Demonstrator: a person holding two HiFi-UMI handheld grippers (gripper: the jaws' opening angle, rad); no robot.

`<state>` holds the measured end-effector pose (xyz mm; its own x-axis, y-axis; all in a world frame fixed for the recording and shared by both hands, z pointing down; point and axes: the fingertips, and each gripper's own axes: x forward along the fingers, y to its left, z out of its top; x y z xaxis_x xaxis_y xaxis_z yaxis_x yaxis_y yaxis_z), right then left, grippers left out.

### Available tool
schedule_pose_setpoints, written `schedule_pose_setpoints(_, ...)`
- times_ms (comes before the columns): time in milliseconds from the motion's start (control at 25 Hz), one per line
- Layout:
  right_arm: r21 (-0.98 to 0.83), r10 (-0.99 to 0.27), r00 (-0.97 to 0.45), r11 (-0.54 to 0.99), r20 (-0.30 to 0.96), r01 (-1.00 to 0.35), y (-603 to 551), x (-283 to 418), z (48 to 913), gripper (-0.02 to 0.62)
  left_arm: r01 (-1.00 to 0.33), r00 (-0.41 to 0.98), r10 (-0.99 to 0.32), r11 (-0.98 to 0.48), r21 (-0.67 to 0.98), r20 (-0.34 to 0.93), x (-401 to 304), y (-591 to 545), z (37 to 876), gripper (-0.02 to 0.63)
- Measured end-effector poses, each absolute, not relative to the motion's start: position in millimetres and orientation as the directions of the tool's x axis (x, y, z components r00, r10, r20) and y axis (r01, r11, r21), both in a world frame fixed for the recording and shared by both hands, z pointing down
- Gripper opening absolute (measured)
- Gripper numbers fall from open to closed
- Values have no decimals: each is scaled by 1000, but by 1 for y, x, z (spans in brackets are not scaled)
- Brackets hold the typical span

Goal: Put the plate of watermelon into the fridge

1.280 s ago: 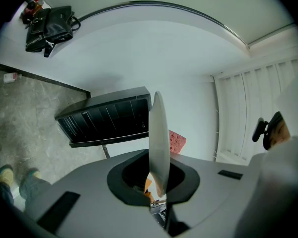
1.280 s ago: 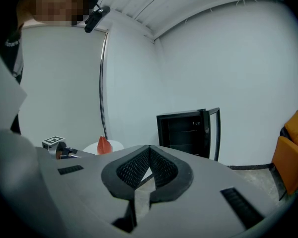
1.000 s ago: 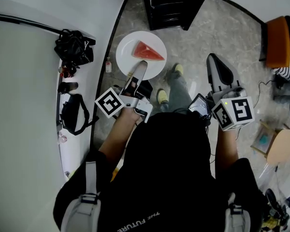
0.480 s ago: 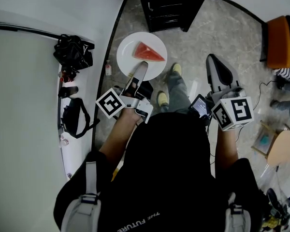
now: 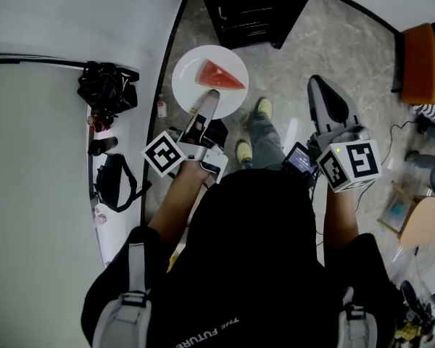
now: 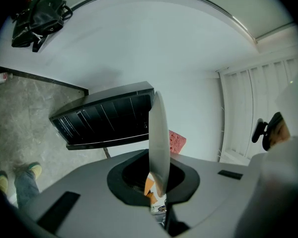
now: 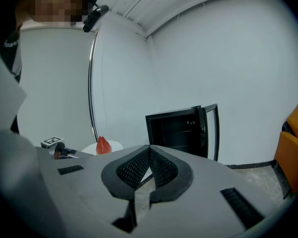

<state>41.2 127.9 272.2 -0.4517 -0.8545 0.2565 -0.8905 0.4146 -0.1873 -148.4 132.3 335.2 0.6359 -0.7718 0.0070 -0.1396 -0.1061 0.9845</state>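
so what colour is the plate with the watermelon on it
The plate is plain white, no pattern; the head view shows it best.

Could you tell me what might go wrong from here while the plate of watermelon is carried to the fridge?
The left gripper clamps the plate only at its near rim, so it may tip or slip. The watermelon slice lies loose and could slide off. The plate might clip the frame of the open fridge; the right gripper is shut and empty, giving no support.
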Motion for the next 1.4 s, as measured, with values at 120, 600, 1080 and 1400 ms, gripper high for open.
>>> schedule_pose_setpoints(120,-201,-847,-451,408,281,-891,86,51,285,11,-144,636,-771,-81,986,29,-139,91,346,15)
schedule_pose_setpoints(600,-186,-849,-456,418,268,-889,76,52,274,11,-134,637,-771,-111,985,0,-135,78,332,15)
schedule_pose_setpoints(1080,-186,-846,-476,441,240,-878,47,64,255,11,-145,620,-785,-122,982,-6,-123,54,315,15)
schedule_pose_setpoints(1400,-233,-831,-491,439,261,-868,-19,109,281,11,-180,617,-786,-81,980,48,-82,-6,334,15)
